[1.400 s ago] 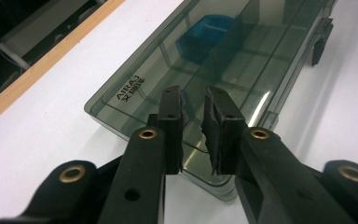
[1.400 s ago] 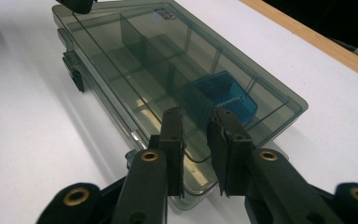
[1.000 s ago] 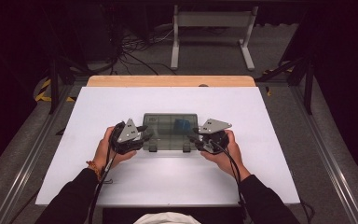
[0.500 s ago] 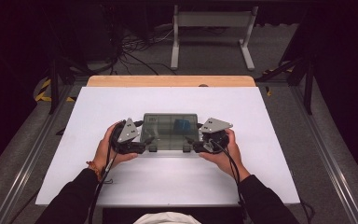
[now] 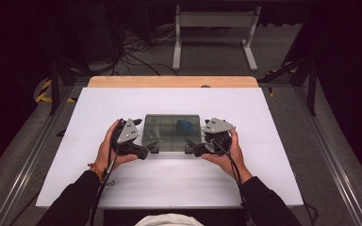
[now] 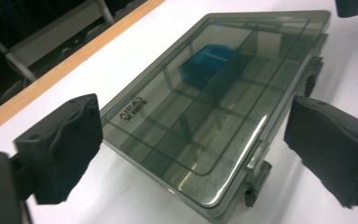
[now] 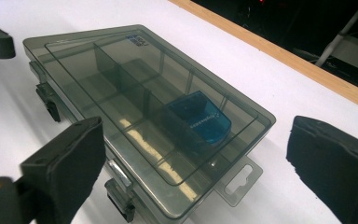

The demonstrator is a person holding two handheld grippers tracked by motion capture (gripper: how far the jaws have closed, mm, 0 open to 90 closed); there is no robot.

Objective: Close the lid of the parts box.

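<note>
Organiser box (image 5: 172, 132) of smoky clear plastic, lying flat with its lid down at the centre of the high view, resting on the white bench (image 5: 273, 141). Flanking its lower edge in that frame: left gripper (image 5: 151, 149) at the lower-left corner, right gripper (image 5: 191, 149) at the lower-right, each cradled in a hand.

Having just been opening, both sets of fingers (image 6: 65, 144) (image 7: 70, 163) now standing wide apart and pressing on nothing. Framing a corner of the box (image 6: 214, 107) (image 7: 140, 107) between the pads in each gripper view, but not touching it.

Showing through the lid: thin dividers and a small blue piece (image 5: 185, 126), sitting in a compartment toward the upper right of the box in the high view.

Judging by the thin moulded walls, looking light and fairly stiff, yet likely flexing or cracking under a hard squeeze. Probably sliding readily on the smooth bench and slipping against glossy plastic.

Seeming best taken by the thicker rim at the corners or the short sides, near the dark latches (image 6: 256, 184) (image 7: 119, 198), rather than by the lid panel or the flimsy hang tab (image 7: 240, 179). Calling for a level carry, the blue piece probably lying loose inside.
</note>
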